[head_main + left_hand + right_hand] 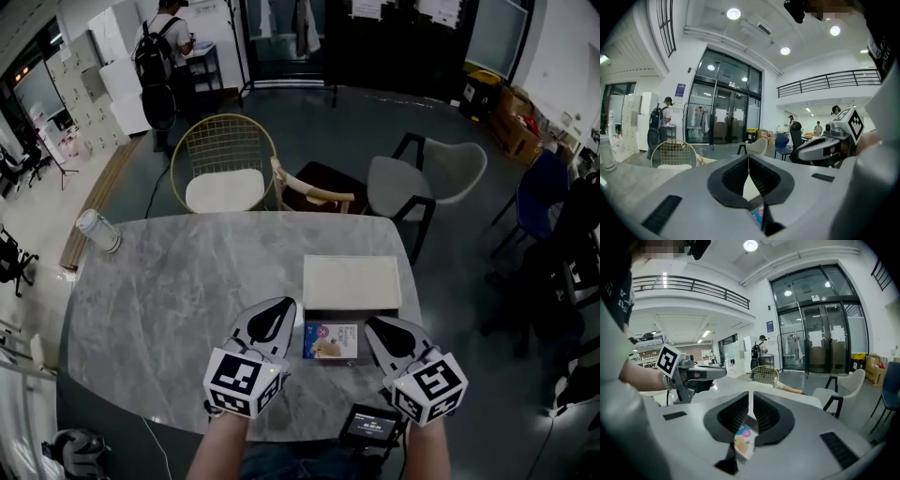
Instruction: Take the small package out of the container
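- Two hand-held grey grippers with marker cubes, left gripper (748, 161) and right gripper (750, 401): both closed right down, tip against tip, gripping nothing.
- One small flat package with colourful print (331, 340): lying between the two grippers, apparently inside the dark shallow rectangular container (375, 317), just in front of the white rectangular lid (352, 281).
- Bound to fail if lowered with jaws closed: only a shove on the package, no pinch.
- Prone to slipping: thin, flat, little edge for a pad to catch; may skid against the container wall.
- Could drag the light container along, or knock the lid.
- Counted besides: one grey marble table (169, 309), one white cylinder (97, 231) at far left, one small black device with a screen (372, 425) at the near edge, at least four chairs (223, 169) beyond.
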A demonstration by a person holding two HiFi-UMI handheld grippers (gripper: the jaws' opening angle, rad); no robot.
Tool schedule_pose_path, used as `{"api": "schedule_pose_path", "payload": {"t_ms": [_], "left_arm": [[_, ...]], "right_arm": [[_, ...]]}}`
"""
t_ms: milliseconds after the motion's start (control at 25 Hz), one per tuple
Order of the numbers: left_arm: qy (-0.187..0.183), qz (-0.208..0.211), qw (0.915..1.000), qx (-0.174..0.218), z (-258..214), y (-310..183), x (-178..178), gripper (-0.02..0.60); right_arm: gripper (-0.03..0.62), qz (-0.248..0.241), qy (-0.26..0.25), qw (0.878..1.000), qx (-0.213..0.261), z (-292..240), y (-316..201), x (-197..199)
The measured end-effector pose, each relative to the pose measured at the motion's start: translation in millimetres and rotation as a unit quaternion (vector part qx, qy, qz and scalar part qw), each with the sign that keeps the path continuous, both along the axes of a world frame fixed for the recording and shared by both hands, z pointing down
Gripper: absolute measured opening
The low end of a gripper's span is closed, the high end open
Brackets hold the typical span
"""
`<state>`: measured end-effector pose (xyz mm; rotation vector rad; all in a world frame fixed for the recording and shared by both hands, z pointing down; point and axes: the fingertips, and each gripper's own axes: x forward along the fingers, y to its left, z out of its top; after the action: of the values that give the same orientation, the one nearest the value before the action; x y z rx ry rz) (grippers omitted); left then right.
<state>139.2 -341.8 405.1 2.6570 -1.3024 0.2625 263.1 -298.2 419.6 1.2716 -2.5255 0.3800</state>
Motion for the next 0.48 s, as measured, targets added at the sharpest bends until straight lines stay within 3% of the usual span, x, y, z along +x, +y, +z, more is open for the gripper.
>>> {"api": "schedule_pose_path", "payload": {"t_ms": [40, 80, 120, 200, 480], "left_arm": [[0.000, 0.000, 1.0000, -0.006, 5.9, -2.2, -0.9, 0.012], [0.000, 0.000, 0.9999, -0.013, 12.2, -4.4, -1.8, 0.012], [0.001, 0.001, 0.9998, -0.021, 18.8, -6.6, -2.5, 0.012], [0.001, 0.004, 0.9993, -0.037, 31.8, -10.6, -3.9, 0.012], [0.010, 0.008, 0.9963, -0.085, 70.1, -25.4, -8.7, 0.012]], "right_arm": [[0.030, -0.007, 0.005, 1.000, -0.011, 6.3, -1.9, -2.1], [0.075, -0.012, 0.012, 1.000, -0.024, 13.6, -3.5, -4.0], [0.181, -0.016, 0.020, 0.999, -0.039, 21.8, -5.1, -5.1], [0.243, -0.010, 0.032, 0.997, -0.073, 39.6, -8.3, -4.4], [0.301, 0.001, 0.040, 0.977, -0.210, 105.3, -16.0, 2.9]]}}
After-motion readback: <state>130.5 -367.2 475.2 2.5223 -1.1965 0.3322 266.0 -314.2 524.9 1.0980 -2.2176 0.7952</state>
